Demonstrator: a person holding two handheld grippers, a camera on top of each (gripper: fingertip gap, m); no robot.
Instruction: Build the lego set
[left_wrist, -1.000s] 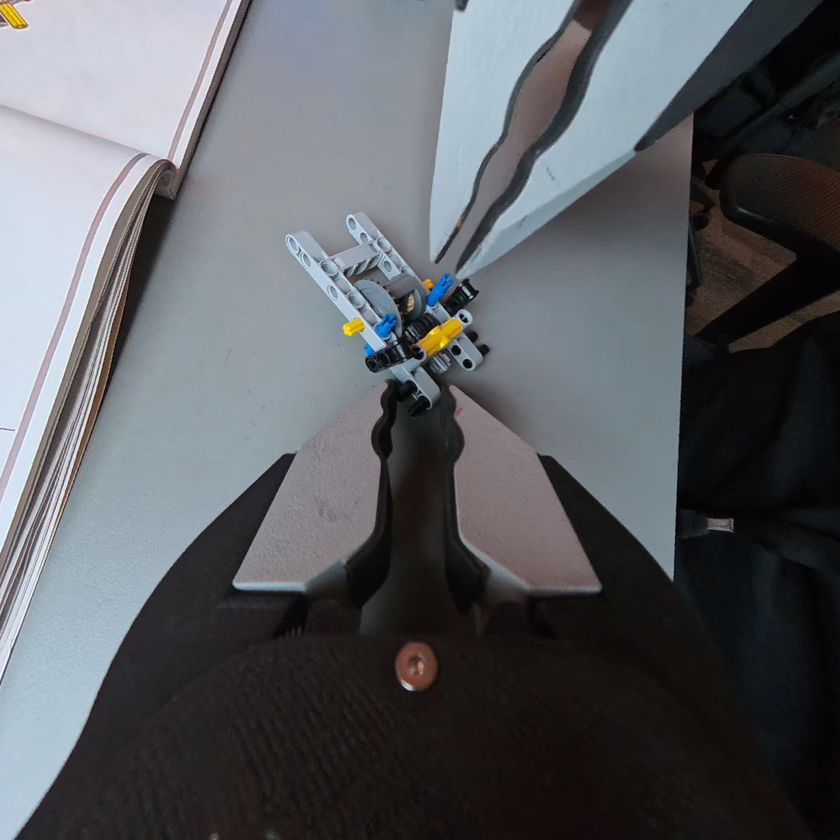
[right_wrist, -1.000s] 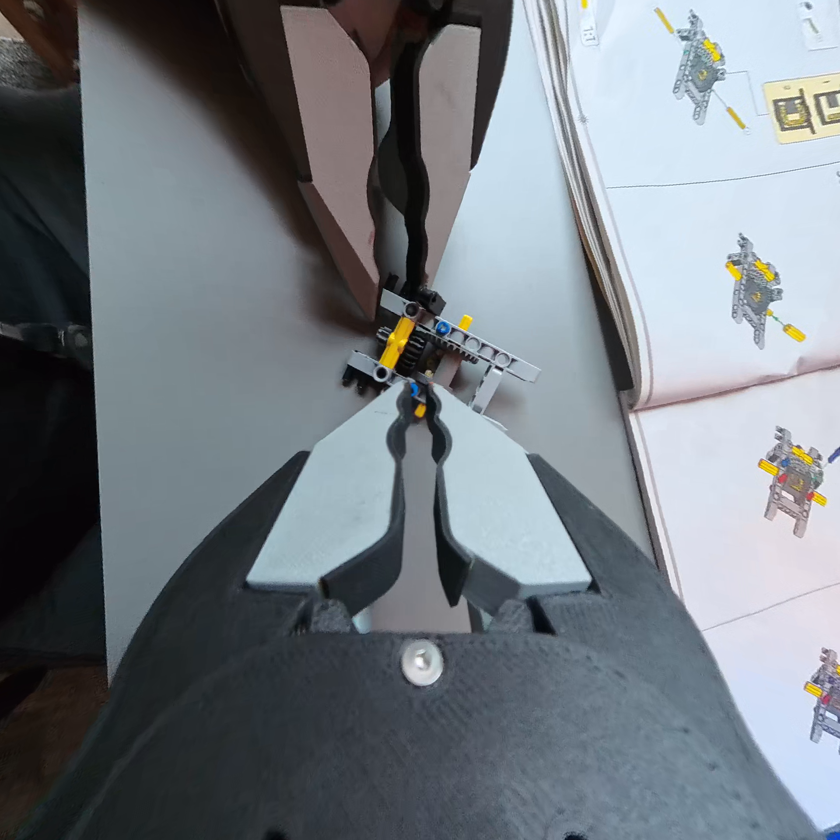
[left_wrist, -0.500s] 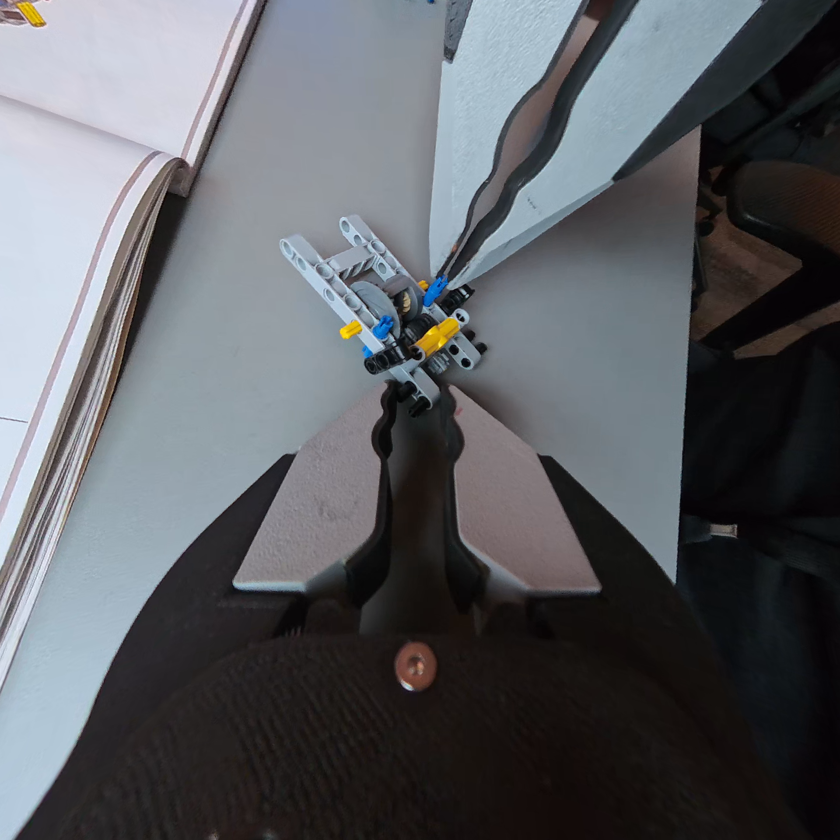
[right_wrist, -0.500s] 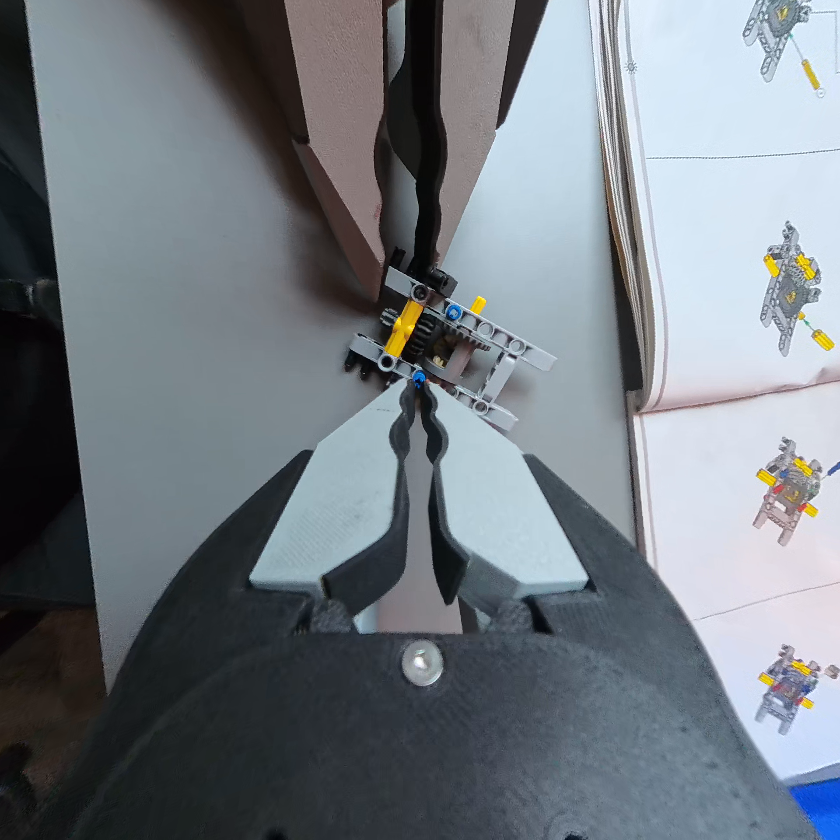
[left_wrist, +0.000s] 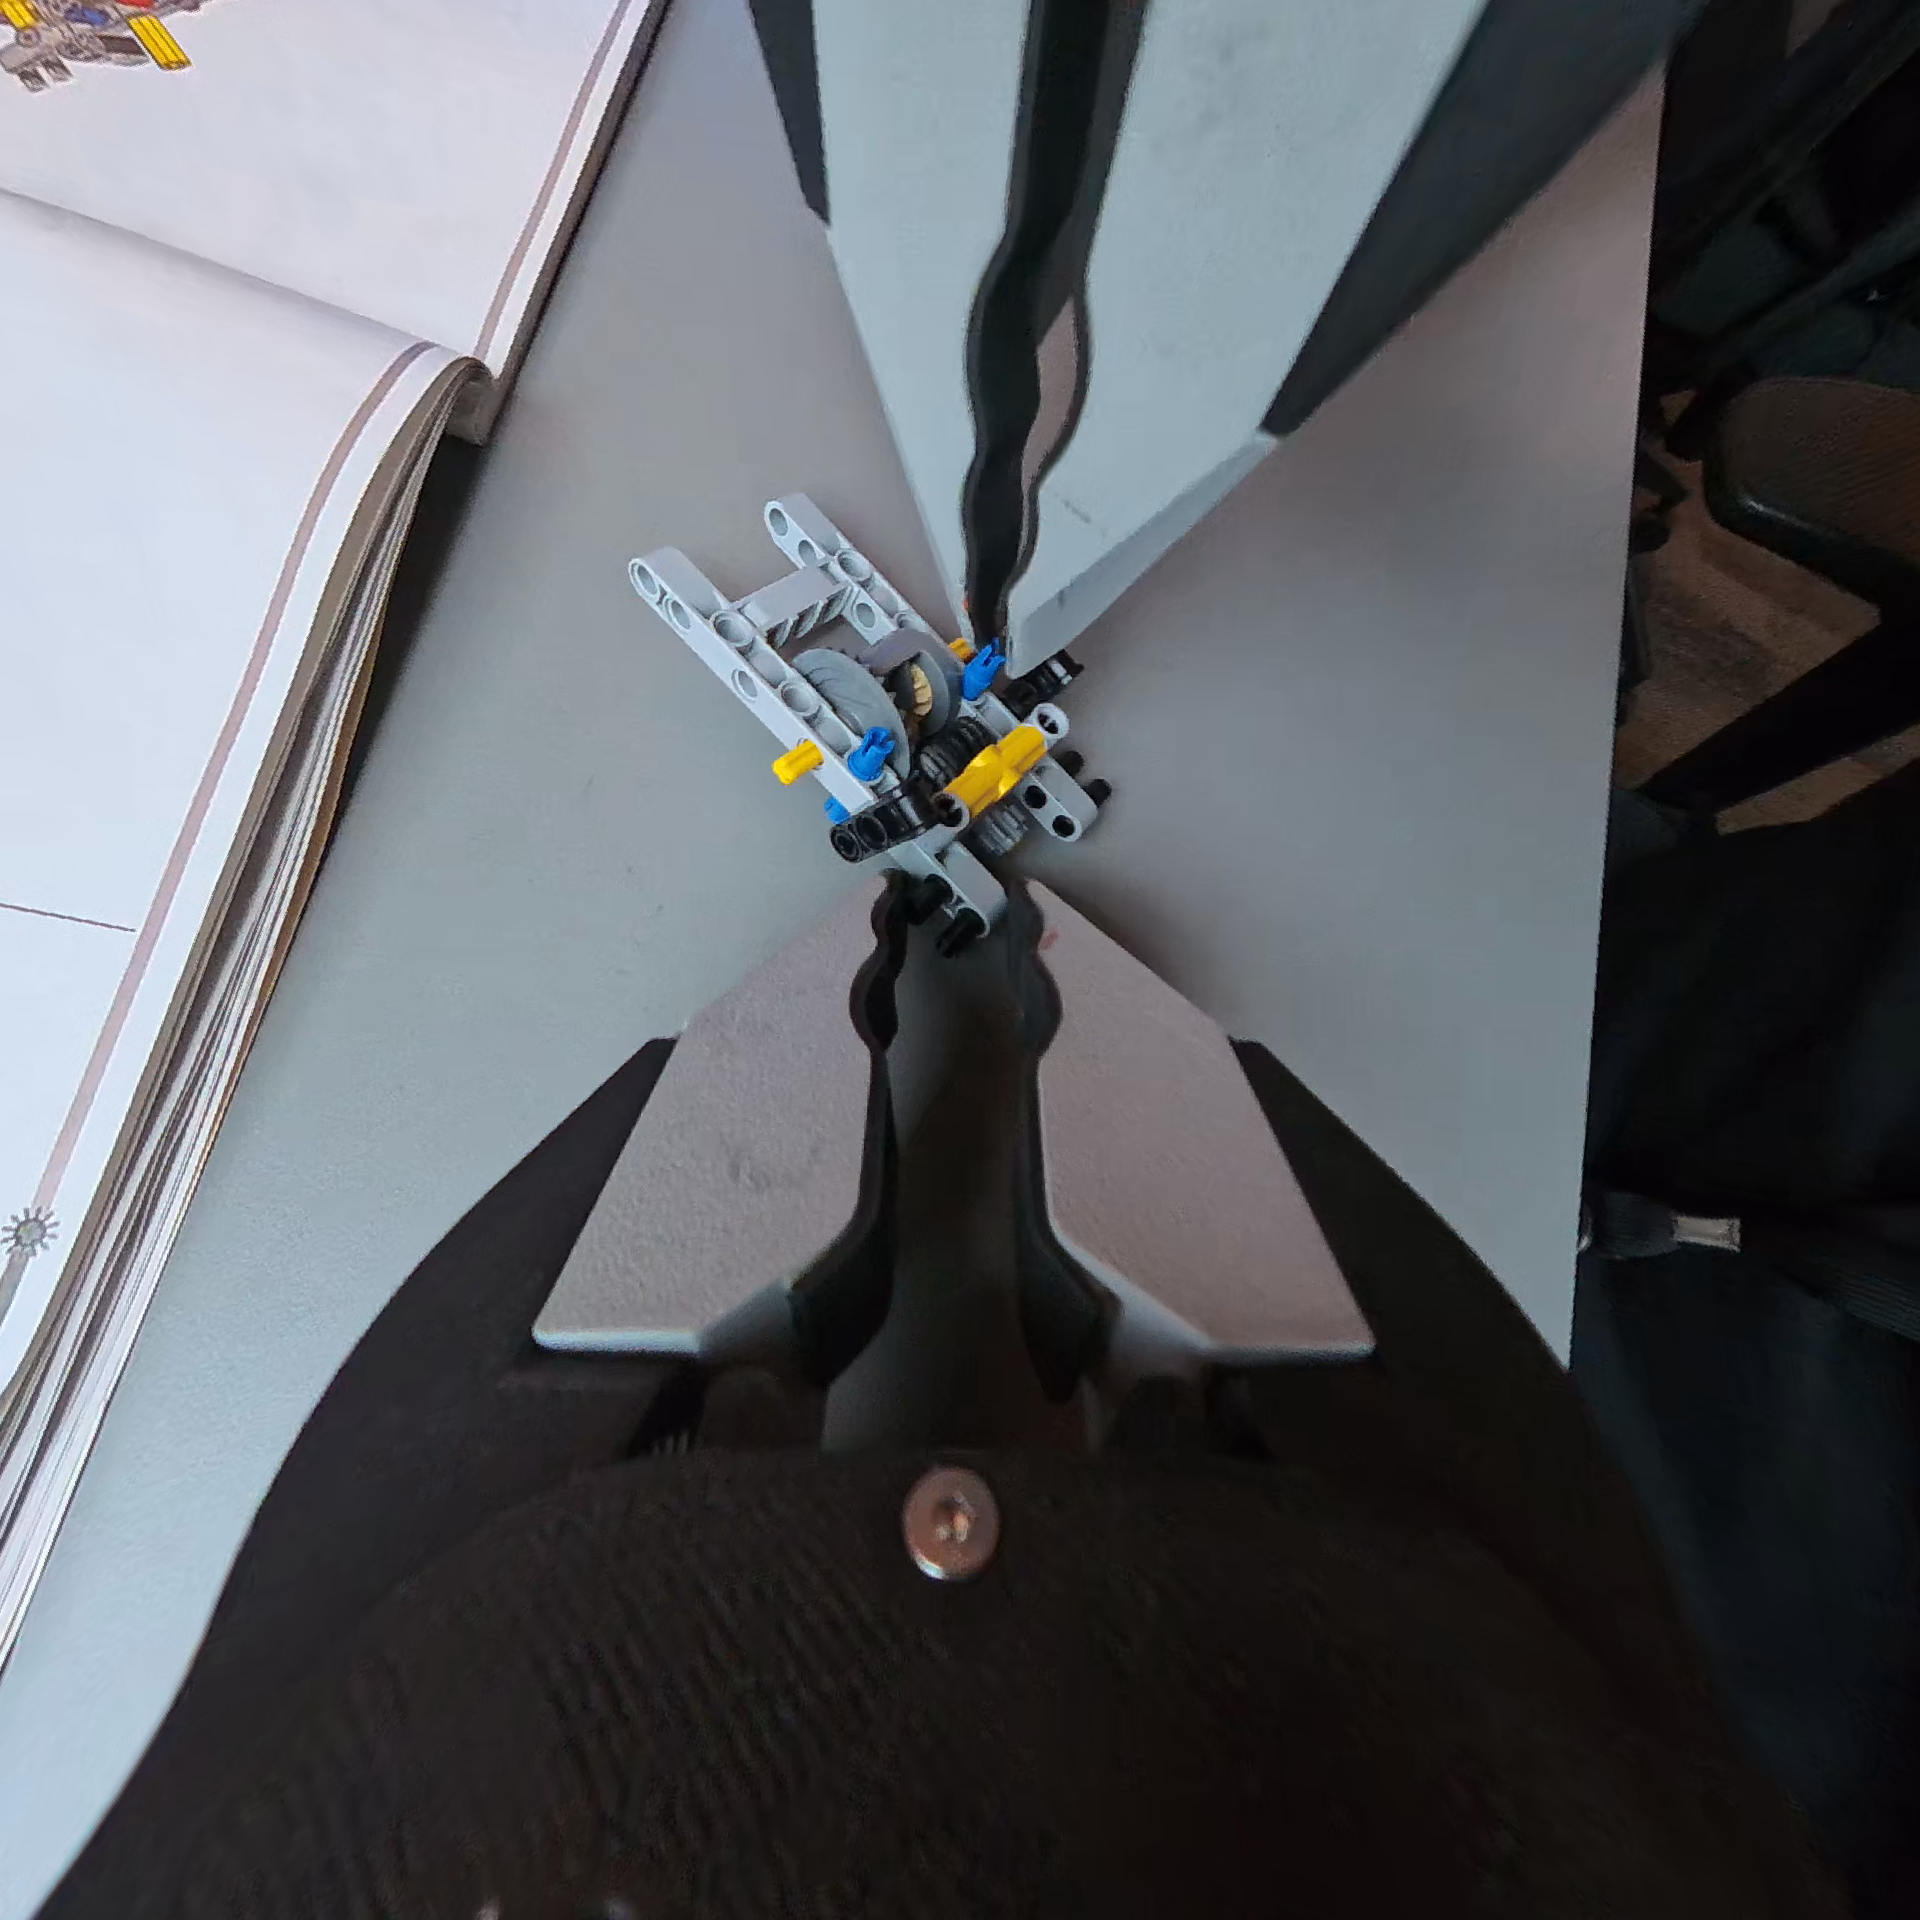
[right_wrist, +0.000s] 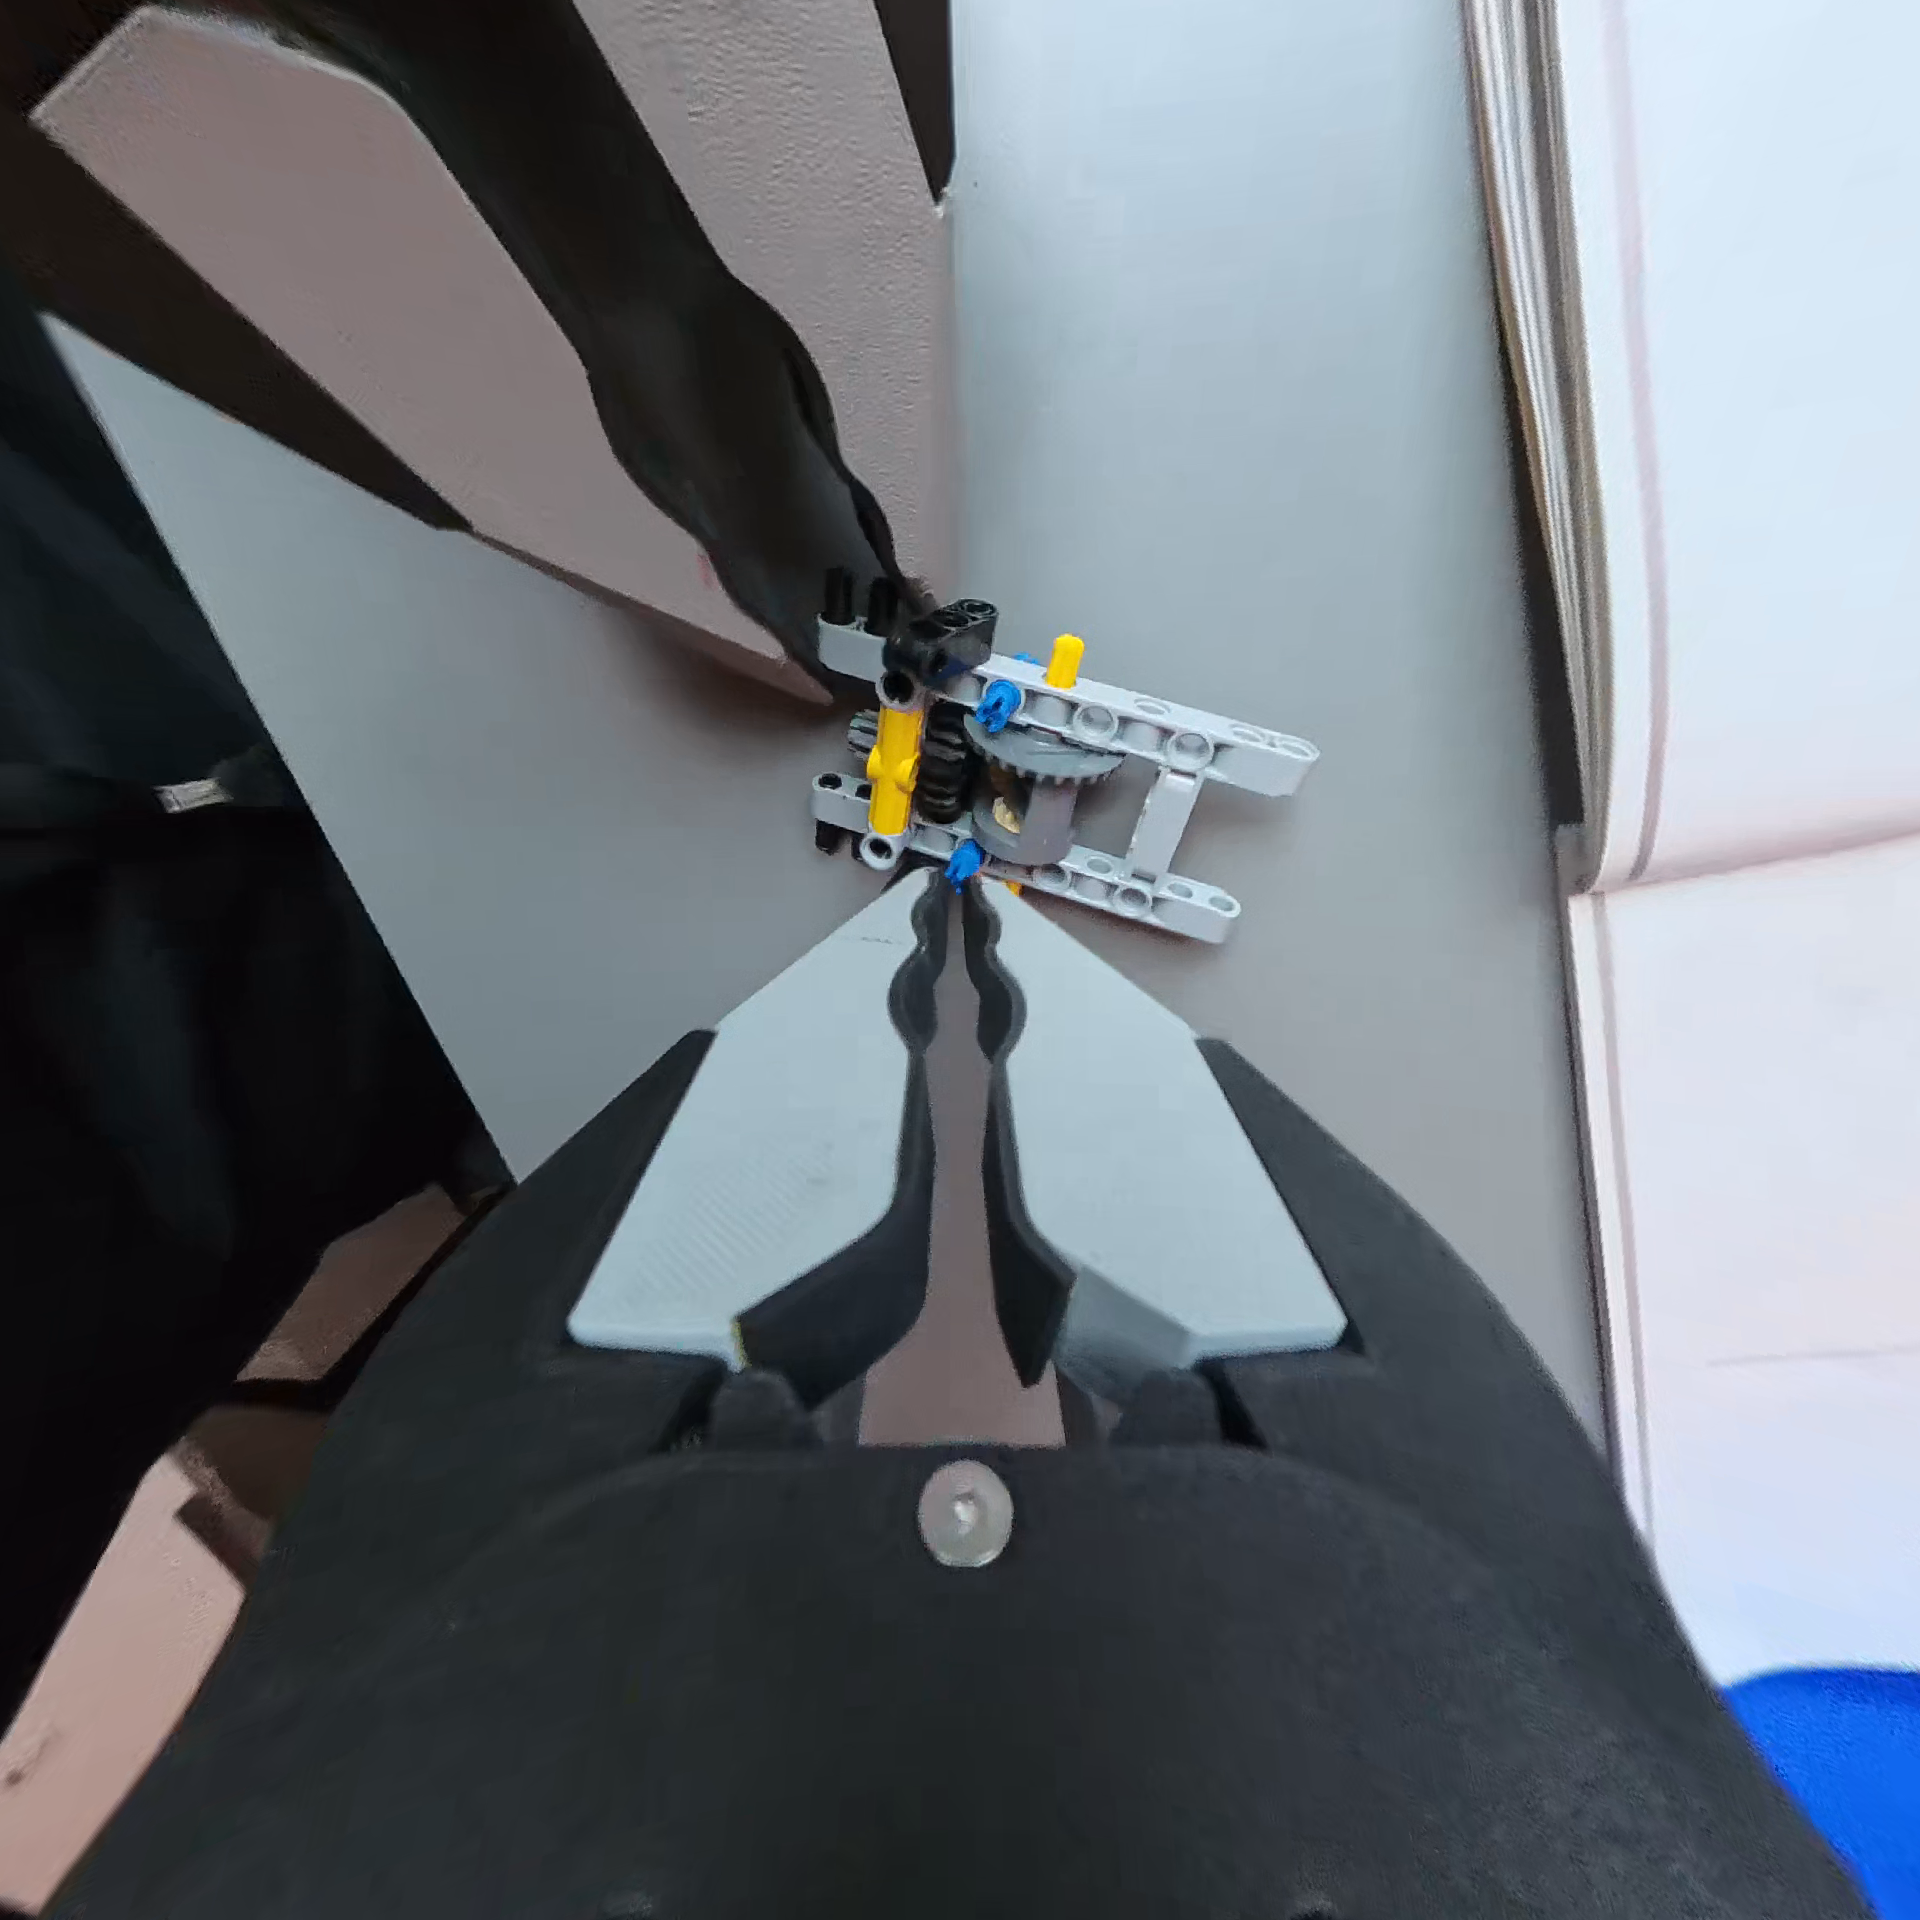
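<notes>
The lego assembly (left_wrist: 868, 727), a light grey beam frame carrying gears, a yellow connector and blue and black pins, rests on the grey table (left_wrist: 1299, 727) directly between the two claws. The left claw (left_wrist: 951, 914) is clamped on the near end of the grey side beam, where black pins project; its fingertips (left_wrist: 891, 914) sit on either side of that beam end. The right claw (right_wrist: 951, 888) faces it from the opposite side, its jaws nearly together and pinched on a small blue pin (right_wrist: 964, 860) seated in the frame's other side beam. In the right wrist view the left claw (right_wrist: 873, 623) reaches in from the upper left and meets the frame at its black-pin end. An open instruction booklet (left_wrist: 187, 520) lies on the table to the left of the left claw, well apart from the assembly; in the right wrist view it (right_wrist: 1766, 416) lies to the right of the right claw.
</notes>
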